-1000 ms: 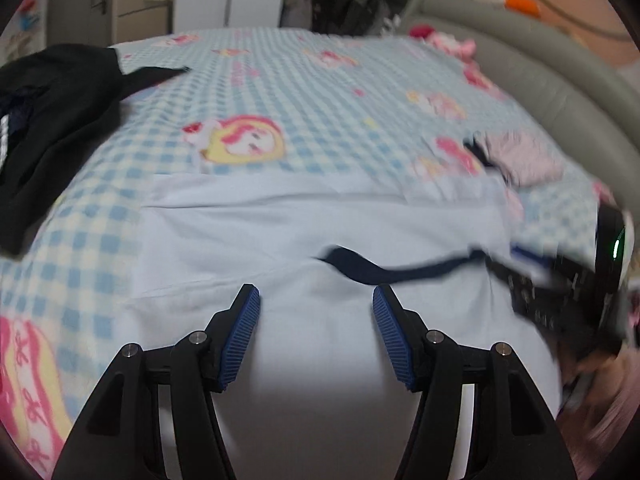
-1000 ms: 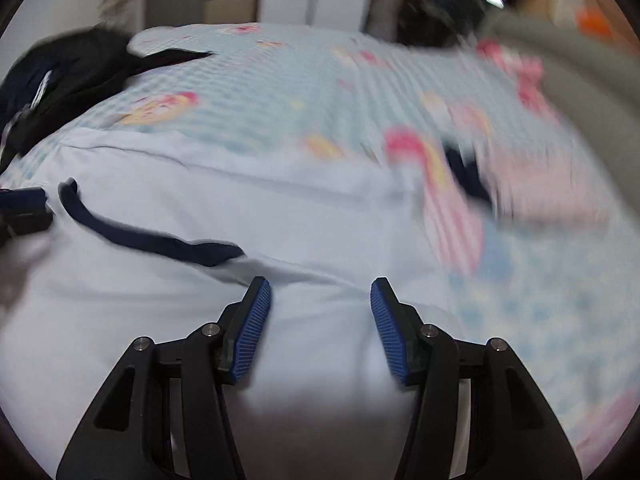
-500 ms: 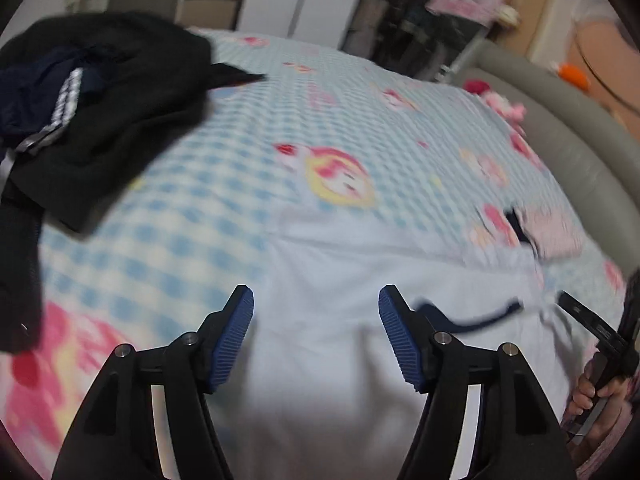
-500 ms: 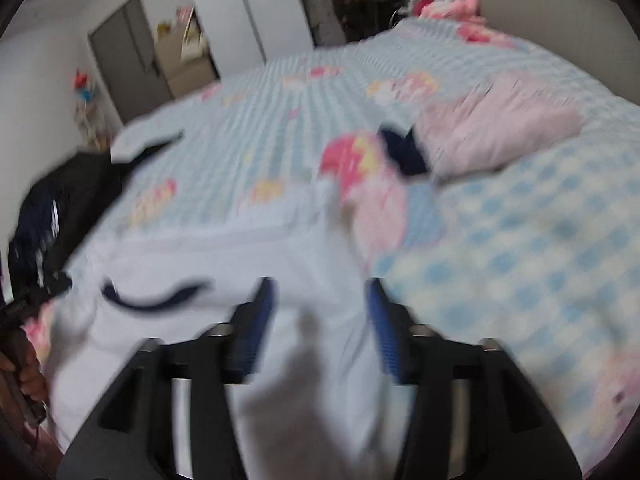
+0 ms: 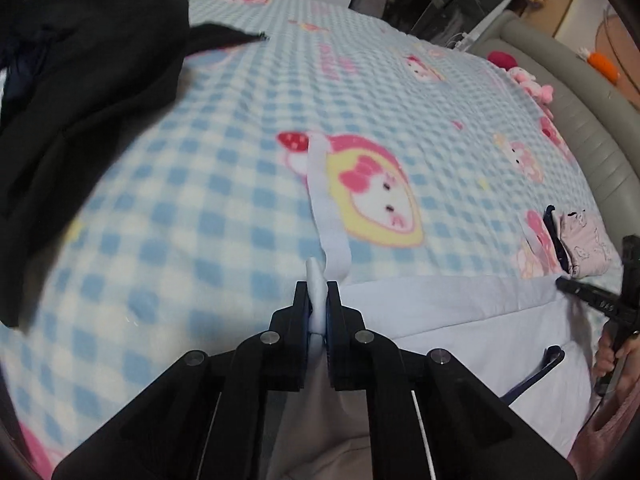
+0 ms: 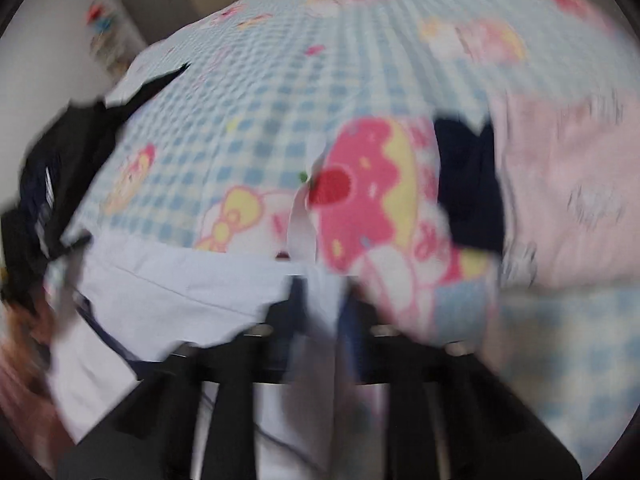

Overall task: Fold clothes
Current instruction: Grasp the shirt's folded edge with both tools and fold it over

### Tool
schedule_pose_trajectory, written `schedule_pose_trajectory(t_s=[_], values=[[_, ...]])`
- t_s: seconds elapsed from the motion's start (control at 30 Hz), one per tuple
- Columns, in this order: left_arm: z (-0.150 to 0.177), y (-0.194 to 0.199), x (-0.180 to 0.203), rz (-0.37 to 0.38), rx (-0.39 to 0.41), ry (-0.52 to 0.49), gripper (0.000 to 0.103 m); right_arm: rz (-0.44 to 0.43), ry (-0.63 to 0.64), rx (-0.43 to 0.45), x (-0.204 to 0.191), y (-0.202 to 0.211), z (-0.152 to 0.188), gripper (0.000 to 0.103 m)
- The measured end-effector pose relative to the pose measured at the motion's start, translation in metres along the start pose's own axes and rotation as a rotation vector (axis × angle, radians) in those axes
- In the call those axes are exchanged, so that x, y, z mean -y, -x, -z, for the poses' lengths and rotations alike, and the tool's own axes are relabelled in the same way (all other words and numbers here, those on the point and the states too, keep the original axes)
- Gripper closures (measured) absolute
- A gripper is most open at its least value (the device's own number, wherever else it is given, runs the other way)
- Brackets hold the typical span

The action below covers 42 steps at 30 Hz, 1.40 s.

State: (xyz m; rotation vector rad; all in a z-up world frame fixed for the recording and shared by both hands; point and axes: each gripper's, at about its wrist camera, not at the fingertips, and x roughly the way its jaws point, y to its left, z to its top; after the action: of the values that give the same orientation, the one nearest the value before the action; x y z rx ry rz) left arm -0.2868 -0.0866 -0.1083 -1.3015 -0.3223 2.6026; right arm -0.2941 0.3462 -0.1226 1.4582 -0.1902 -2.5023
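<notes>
A: Left wrist view, pls. Where's the garment?

B: Pale blue shirt [image 5: 460, 320] lies spread on the checked cartoon blanket [image 5: 200, 216], mostly to the right of and under the left gripper [image 5: 319, 312]. Jaws are pressed together, pinching a bunched bit of the shirt's upper left corner. A narrow strip of the same cloth runs straight fwd from the pinch, away from the camera. The shirt's top edge runs left to right across the bed, so its long axis here is sideways. At the far right end of that edge sits the right gripper [image 5: 580, 294], w/ a hand [image 5: 608, 356] on its handle.

A: Right wrist view?

B: Very blurred. Right gripper [image 6: 320, 300] has pale cloth between its fingers, and they look closed on it, at the shirt's [image 6: 172, 300] opposite top corner. The shirt spreads left from there.

A: So which hand is nearer?

B: Each holds its own corner; the shirt stretches between them. My guess: the coming move carries both corners together the same way, keeping the edge taut.

A: Counts?

B: 1 blue shirt, 2 grippers. 1 black clothes heap [image 5: 80, 92] at far left. 1 pink folded garment [image 5: 584, 240] on the right, w/ 1 dark navy item [image 5: 556, 240] beside it.
</notes>
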Motion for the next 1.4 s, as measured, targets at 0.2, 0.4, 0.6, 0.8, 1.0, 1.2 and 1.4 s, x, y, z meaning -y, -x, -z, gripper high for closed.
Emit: schedule_pose_trajectory(t_s=[0.2,0.4,0.6,0.8,1.0,1.2,1.4], values=[[0.014,0.053,0.021,-0.05,0.095,-0.133,0.096,0.03,0.115,0.158,-0.03,0.058,0.005,0.097],[0.064,0.146,0.04,-0.068,0.226,-0.272,0.096,0.052,0.296,0.307,-0.086,0.137,0.086,0.098],[0.129,0.157,0.033,-0.076,0.15,-0.286,0.096,0.015,0.257,0.204,-0.09,0.14,0.172,0.098],[0.168,0.151,0.034,-0.131,0.09,-0.306,0.092,0.065,0.151,0.112,-0.07,0.132,0.199,0.097],[0.186,0.173,0.016,-0.131,0.104,-0.185,0.071,0.105,0.093,0.033,-0.071,0.135,0.212,0.094],[0.179,0.203,-0.03,0.102,0.161,0.112,0.068,0.108,-0.081,0.092,-0.049,0.164,0.211,0.072],[0.169,0.158,-0.034,0.143,0.104,0.264,0.071,0.018,-0.168,0.164,-0.047,0.177,0.183,0.065]])
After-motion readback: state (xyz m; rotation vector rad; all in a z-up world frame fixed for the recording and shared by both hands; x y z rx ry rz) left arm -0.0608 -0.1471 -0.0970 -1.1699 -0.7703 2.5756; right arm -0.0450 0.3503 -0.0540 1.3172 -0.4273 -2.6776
